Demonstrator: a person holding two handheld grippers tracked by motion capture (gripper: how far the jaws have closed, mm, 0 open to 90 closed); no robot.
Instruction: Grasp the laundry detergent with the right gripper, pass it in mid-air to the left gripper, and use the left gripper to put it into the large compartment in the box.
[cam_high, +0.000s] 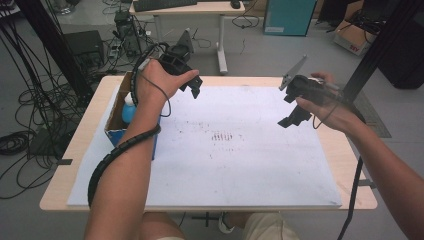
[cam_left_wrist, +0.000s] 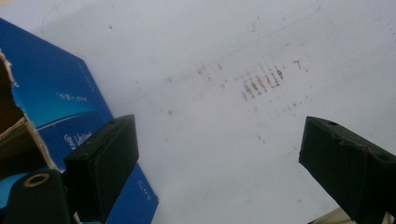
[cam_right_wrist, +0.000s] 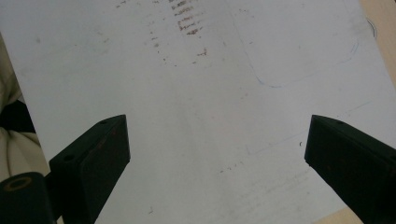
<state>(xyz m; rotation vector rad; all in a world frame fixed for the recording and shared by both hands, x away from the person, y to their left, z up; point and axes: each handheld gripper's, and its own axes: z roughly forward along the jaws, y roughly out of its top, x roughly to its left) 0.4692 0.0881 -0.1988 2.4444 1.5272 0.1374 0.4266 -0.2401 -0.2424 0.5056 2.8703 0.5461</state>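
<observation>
Two black two-jaw grippers are held above a white, stained sheet (cam_high: 240, 165) on a pale wooden table (cam_high: 357, 197).

The left gripper (cam_high: 192, 89), upper left of the high view, is seen with jaws spread wide and empty; the right gripper (cam_high: 292, 119), upper right, likewise gapes empty. A blue cardboard box (cam_left_wrist: 56, 98) with a blue-capped bottle (cam_high: 129, 111) inside is seen at the sheet's left edge.

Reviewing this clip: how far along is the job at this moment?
Nothing looks done: the white sheet is bare apart from stains. Both tongs, left and right, hover open and empty. The blue-capped bottle sits in the blue box at the table's left edge, untouched.
</observation>
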